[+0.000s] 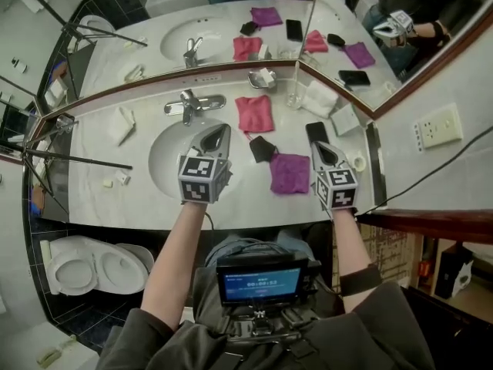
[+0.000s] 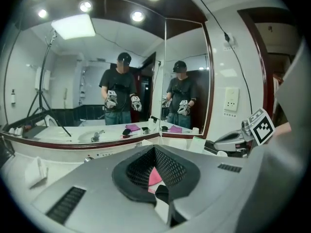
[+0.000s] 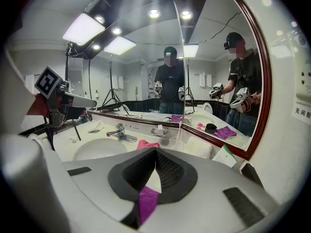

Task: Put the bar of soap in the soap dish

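Hovering above the front of the surface (image 1: 100,160): two tools, both empty.

- Left tool (image 1: 221,129): jaws pressed together with nothing between them. It hangs over the sink (image 1: 166,164).
- Right tool (image 1: 323,148): jaws all but together, nothing gripped. It hangs beside the purple cloth (image 1: 290,173).
- Soap (image 3: 159,126): a small white block, apparently already lying in the dish (image 1: 262,78). The dish stands at the back of the surface against the mirror, right of the faucet (image 1: 189,105), well apart from both tools.

Step in hand, as judged: the placing looks done, and only checking and clearing are left.
- Keep both tools narrow and high, away from the glass (image 1: 294,97) just beside the dish.
- Confirm that the block sits flat inside the rim and does not overhang.
- If it sits askew, approach from the front over the pink cloth (image 1: 254,114) and open only as wide as the block needs.

Views:
- Head view alone gives the plan: cloths, pouch (image 1: 262,149), phone (image 1: 316,132) and both tools at once.
- Right gripper view alone gives the dish side-on, with the block standing proud of the rim.
- Left gripper view does not show the dish on the surface. It shows the socket (image 2: 232,100), and the pink cloth through its own jaw gap.
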Motion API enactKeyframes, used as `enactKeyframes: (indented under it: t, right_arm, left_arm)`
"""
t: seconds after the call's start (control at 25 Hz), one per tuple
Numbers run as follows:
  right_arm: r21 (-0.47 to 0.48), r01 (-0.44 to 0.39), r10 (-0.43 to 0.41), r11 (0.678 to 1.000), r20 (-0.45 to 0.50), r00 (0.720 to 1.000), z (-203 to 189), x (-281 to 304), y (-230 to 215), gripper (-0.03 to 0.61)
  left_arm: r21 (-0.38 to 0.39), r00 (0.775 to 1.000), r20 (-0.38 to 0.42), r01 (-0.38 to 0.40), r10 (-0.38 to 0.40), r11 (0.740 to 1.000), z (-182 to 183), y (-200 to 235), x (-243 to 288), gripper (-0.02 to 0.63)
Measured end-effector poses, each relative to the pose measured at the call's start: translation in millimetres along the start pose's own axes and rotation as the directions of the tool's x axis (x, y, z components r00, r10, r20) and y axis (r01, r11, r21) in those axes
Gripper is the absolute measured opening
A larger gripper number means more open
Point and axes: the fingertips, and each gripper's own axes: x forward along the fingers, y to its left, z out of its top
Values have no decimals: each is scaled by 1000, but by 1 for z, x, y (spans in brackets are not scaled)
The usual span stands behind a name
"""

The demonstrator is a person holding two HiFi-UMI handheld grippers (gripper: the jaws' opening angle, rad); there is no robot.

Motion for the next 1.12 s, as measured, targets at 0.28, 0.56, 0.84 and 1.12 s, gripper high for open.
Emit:
enactKeyframes:
  t: [0.28,0.56,0.84,1.12]
  right_arm:
    - [-18,13,-13,1000,-10,1000,-9,-14,2,17]
    - [-88,11,-14,996,-26,1000,-12,-10,9,17]
    - [-378,13,-36,926,-54,998,12,5,30,20]
    - [-791,-89,-40,605,-141,989,42,53,37,98]
  left_arm:
    - [36,1000,0,-4,4,999,-12,-2,-21,0]
    - [68,1000,-5,-8,8,998,-22,0,-28,0]
    - [139,999,-25,25,-22,990,-32,12,-38,0]
    - [183,997,-33,73,-68,980,-41,23,-41,0]
